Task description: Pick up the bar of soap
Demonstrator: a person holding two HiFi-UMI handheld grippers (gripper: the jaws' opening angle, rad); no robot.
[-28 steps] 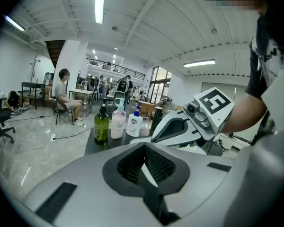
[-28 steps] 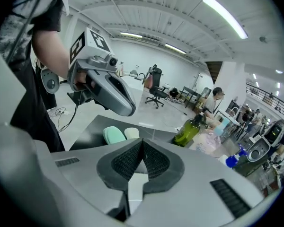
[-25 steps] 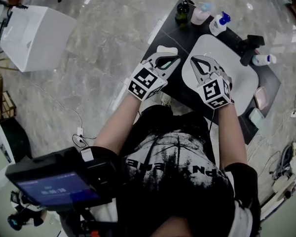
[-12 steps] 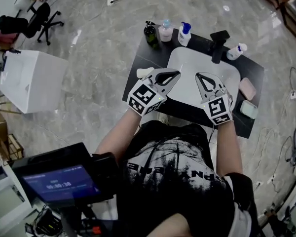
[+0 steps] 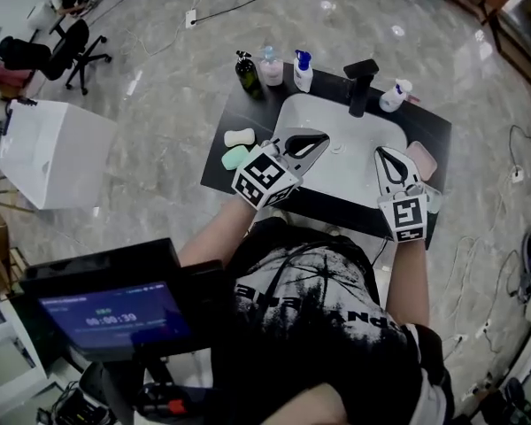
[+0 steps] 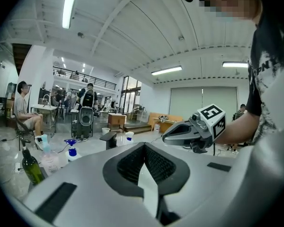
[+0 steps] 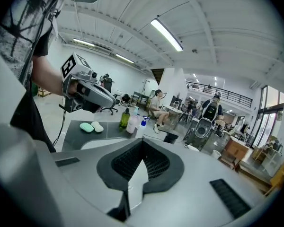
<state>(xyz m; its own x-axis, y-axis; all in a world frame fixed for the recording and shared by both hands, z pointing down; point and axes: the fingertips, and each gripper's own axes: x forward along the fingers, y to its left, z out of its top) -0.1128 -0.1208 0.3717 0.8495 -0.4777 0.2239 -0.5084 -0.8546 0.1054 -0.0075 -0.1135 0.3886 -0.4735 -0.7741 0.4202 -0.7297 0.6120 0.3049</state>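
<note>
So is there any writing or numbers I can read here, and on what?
"00:00:39", somewhat blurred, on the screen at lower left.
Print on the shirt: too warped to read.
Labels on the bottles: too small.
The marker cubes: black-and-white squares, no words.

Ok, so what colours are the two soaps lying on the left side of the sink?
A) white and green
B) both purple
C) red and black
A: a white soap and a green soap lie side by side on the dark counter, left of the sink.
</note>
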